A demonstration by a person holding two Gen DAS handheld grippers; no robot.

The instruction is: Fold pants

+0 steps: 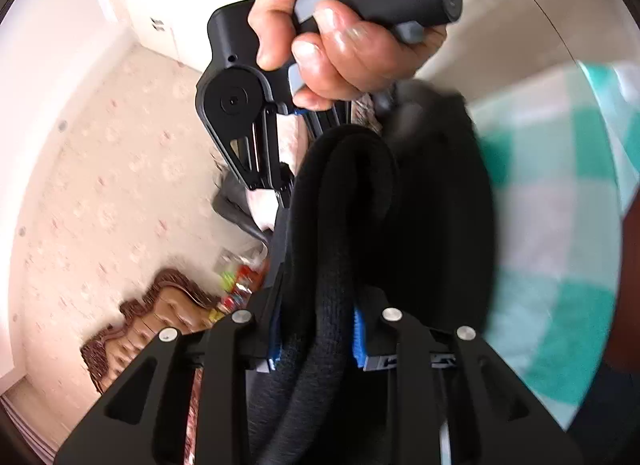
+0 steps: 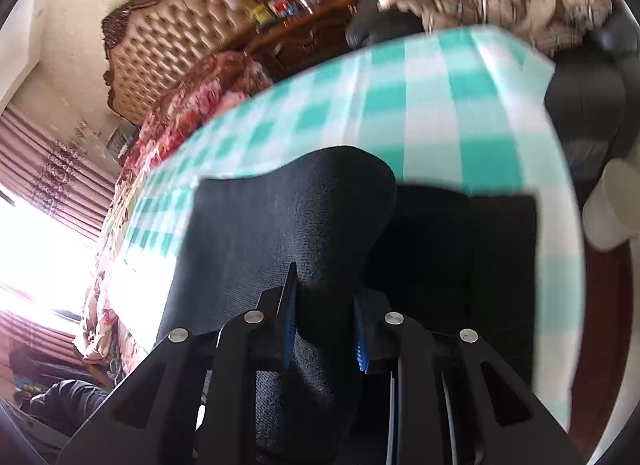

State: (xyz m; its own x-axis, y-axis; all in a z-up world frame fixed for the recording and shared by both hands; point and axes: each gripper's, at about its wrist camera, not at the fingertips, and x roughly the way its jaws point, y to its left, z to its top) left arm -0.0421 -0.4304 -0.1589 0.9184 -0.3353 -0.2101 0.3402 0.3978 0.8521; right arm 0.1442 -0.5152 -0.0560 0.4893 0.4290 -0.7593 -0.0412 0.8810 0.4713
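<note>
1. No brand, label or other writing can be read in either view; the packets on the far cabinet are too blurred.
2. Left wrist view, far left: a cream wall with a faint pale flower print, and low down a brown button-tufted leather headboard with a carved dark wooden frame (image 1: 132,321).
3. Just right of it, small bright green, red and yellow packets (image 1: 240,289) lie blurred.
4. Centre: the left gripper (image 1: 316,339), matte black plastic arms with round silver pin heads and ribbed blue pads, pinches a thick fold of the black knitted pants (image 1: 348,225). The cloth is soft, finely ribbed and bunched into rounded rolls between the pads.
5. Above, the person's right hand (image 1: 344,41) grasps a black and grey handle, with the black body of the other tool below it.
6. Right: a white and teal checked tablecloth (image 1: 552,249), smooth and blurred.
7. Right wrist view, left: pinkish pleated curtains (image 2: 52,177) beside a glaring window, then a red floral bedspread (image 2: 192,105).
8. Centre: the right gripper (image 2: 326,329) is clamped on a rounded hump of the pants, which lie flat on the checked cloth with straight edges.
9. Right: a white rounded cup-like object (image 2: 612,205) stands at the table's edge.
</note>
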